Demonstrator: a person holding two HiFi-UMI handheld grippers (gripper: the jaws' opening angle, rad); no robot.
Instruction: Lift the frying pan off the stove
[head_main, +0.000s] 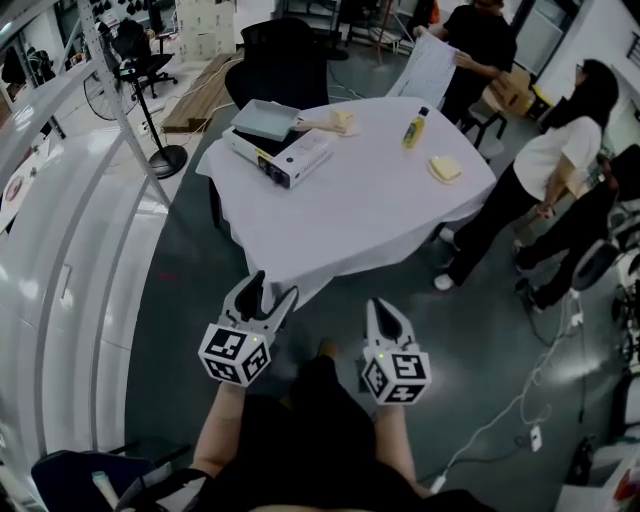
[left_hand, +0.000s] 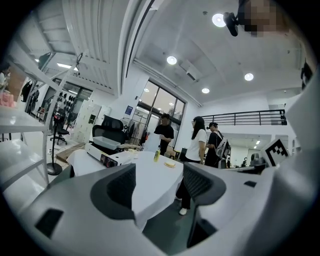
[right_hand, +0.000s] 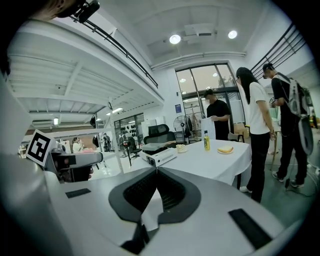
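Workshop floor lies under both grippers: left gripper (head_main: 272, 285) gapes empty, right gripper (head_main: 385, 310) is pressed closed on nothing, both short of the table (head_main: 350, 225). Pan (head_main: 265, 118) sits on the stove (head_main: 290, 158) by its far left edge, likely awaiting approach.

matt white tablecloth (head_main: 370, 210), smooth grey floor (head_main: 480, 335)

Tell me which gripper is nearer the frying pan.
Left. The left gripper hangs short of the table, in line with the frying pan; the right gripper sits farther right.
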